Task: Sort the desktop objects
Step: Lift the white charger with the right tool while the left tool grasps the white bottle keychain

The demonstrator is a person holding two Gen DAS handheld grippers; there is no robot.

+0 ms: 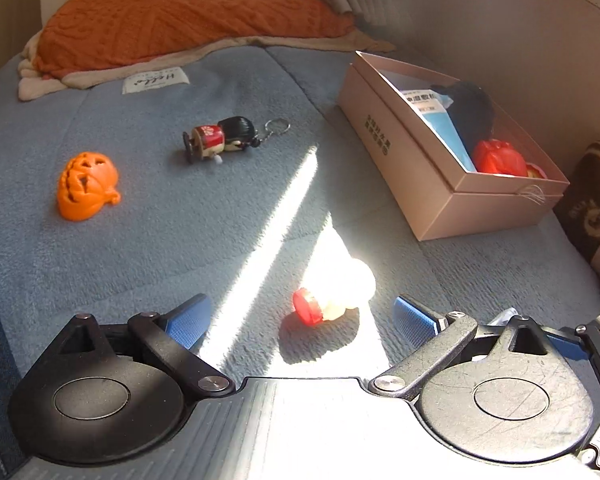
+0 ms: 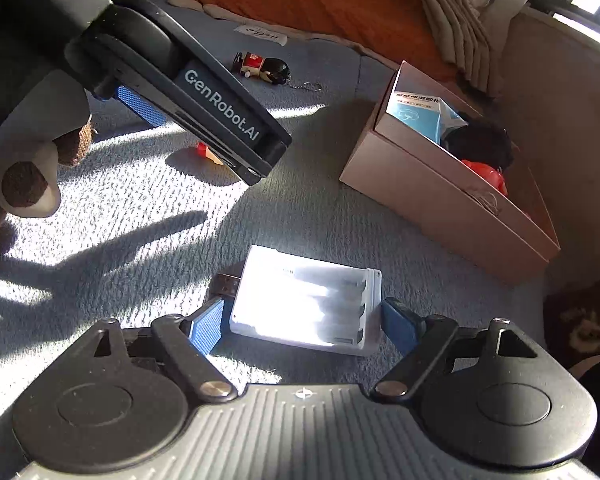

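Covering most of both views, a blue blanket [image 1: 148, 248] carries everything else, with a bright sun stripe running across its middle. An orange cover [image 1: 188, 12] lies bunched along the top of the left wrist frame. At the right of that frame sits an open pink box [image 1: 432, 184], already holding a blue packet [image 1: 432, 116], a black item [image 1: 472, 108] and a red toy [image 1: 500, 158].

The left gripper [image 1: 304, 320] fills the bottom edge, its blue pads spread wide to either side of a small bottle [image 1: 332, 294] with a red cap, which lies on its side in the glare; neither pad touches it. In the right wrist view that same gripper crosses the upper left.

The right gripper [image 2: 300, 328] is spread around a white battery case [image 2: 306, 306] at lower centre. The pads stand just beside its short ends, but whether they press on it I cannot tell.

Left of centre in the left wrist view lies an orange pumpkin [image 1: 88, 186], and above centre a doll keychain [image 1: 224, 138] on its side.
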